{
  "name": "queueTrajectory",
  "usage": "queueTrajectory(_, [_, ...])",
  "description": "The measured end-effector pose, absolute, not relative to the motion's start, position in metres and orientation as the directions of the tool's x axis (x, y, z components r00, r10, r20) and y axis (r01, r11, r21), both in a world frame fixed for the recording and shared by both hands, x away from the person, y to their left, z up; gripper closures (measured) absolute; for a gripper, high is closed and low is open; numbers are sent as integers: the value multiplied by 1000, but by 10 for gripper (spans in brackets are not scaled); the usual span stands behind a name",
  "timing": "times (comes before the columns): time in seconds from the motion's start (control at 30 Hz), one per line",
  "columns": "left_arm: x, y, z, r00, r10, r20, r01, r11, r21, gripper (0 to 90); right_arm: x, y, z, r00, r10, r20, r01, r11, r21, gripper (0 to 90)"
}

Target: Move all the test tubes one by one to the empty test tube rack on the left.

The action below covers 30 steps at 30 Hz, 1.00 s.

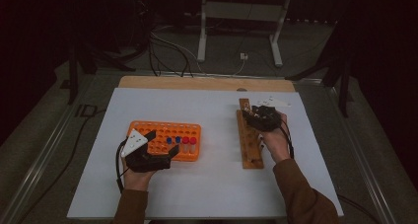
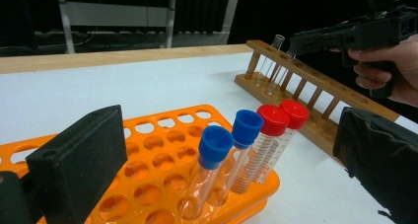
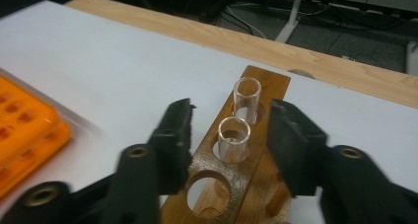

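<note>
The right gripper point(image 3: 229, 135), jaws apart, straddles the nearer clear glass tube point(image 3: 233, 139) in the brown wooden rack point(image 3: 256, 184) at three o'clock. Judged step: grasping; next, clench. The left gripper point(image 1: 148, 152) rests released on the orange plastic rack point(image 1: 190, 130).

Hidden or cut off, for your check:
- Orange rack point(image 2: 162, 184): your left gripper's near jaw covers its left end, and the bottom edge of the left gripper view cuts it.
- Wooden rack point(image 3: 231, 184): its near end runs off the bottom edge of the right gripper view.
- Clear tubes point(image 1: 248, 110): too small to count in the high view, under your right gripper point(image 1: 261, 116).
</note>
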<state>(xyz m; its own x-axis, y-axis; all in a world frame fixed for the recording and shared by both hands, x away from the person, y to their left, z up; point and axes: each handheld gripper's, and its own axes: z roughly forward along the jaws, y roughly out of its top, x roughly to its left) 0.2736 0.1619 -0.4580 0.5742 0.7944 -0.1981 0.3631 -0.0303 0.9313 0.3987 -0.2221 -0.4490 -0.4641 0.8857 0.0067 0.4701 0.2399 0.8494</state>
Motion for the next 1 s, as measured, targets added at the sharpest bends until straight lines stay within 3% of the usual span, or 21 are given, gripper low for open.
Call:
queueTrajectory(0.33, [274,161,-459,576,793,-201,367,-31,930,5,405,-219,-458,-449,894,3,497,247,832,754])
queueTrajectory(1.0, [273,160,-459,576,792,-203,371,-32,928,5,394,-221,-445,-439,899,6,452,215,866,764])
